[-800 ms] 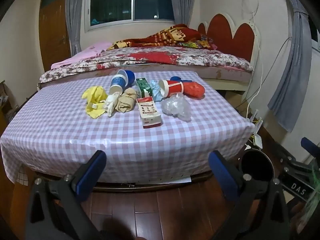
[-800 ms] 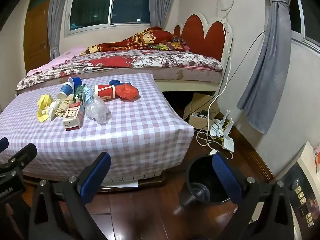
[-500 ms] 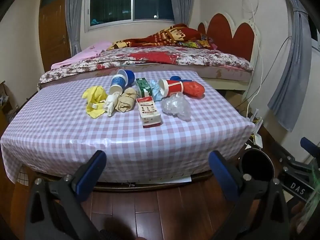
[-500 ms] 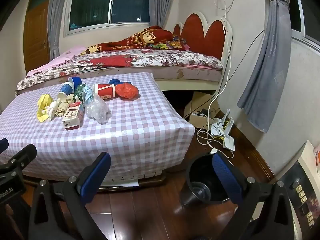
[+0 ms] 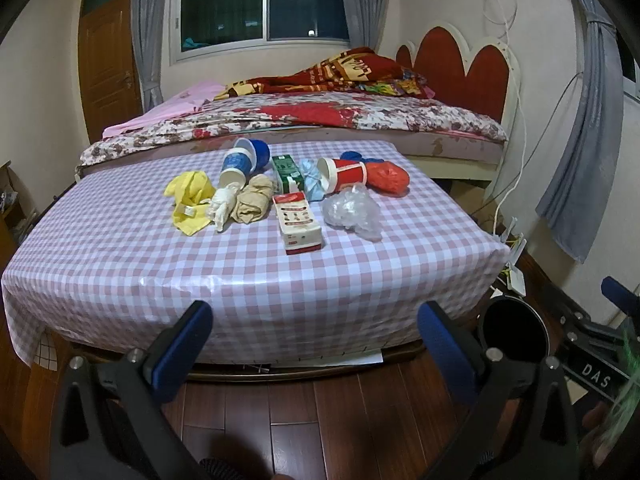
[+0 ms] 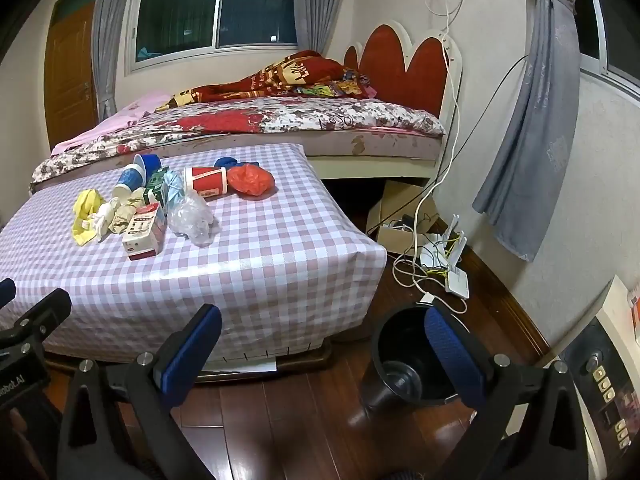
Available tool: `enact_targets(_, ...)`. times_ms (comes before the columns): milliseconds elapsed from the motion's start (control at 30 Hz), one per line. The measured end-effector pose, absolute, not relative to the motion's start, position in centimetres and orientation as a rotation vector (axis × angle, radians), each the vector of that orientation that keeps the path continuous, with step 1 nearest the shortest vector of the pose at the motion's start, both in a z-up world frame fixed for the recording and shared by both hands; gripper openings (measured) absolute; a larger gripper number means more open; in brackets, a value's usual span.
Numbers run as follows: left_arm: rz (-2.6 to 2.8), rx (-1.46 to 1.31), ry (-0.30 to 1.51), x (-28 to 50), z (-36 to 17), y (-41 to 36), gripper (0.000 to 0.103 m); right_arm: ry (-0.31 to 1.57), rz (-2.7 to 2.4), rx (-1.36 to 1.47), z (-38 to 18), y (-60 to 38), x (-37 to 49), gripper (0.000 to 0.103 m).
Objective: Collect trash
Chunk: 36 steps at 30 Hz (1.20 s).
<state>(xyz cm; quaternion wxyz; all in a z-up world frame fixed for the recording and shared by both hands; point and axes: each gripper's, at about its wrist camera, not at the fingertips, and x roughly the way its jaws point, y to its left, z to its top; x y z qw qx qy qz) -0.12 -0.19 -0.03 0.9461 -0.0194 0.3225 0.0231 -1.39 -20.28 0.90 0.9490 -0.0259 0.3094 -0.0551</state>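
Note:
Trash lies on the checked table (image 5: 240, 264): a yellow wrapper (image 5: 190, 200), a blue cup (image 5: 238, 164), a brown paper wad (image 5: 254, 200), a red-white carton (image 5: 298, 222), a green carton (image 5: 286, 172), a red cup (image 5: 344, 174), a red bag (image 5: 388, 178) and a clear plastic bag (image 5: 352, 212). A black bin (image 6: 416, 356) stands on the floor right of the table; it also shows in the left wrist view (image 5: 514, 332). My left gripper (image 5: 316, 340) is open and empty, short of the table's front edge. My right gripper (image 6: 324, 340) is open and empty, near the bin.
A bed (image 5: 320, 116) with a red headboard stands behind the table. Cables and a white router (image 6: 444, 256) lie on the floor by the right wall. A grey curtain (image 6: 528, 128) hangs there. The floor is dark wood.
Both views have shifted only slightly; the right wrist view sits a little closer to the bin. Both grippers stay open. No trash has moved.

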Motion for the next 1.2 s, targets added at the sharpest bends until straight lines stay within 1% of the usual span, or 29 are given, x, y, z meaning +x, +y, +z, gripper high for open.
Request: enact_targets(1200, 0.046, -0.043, 0.653, -0.25, -0.05, 0.00, 0.102, 0.630, -0.110, -0.053, 0.85, -20.51, -1.53, 0.102)
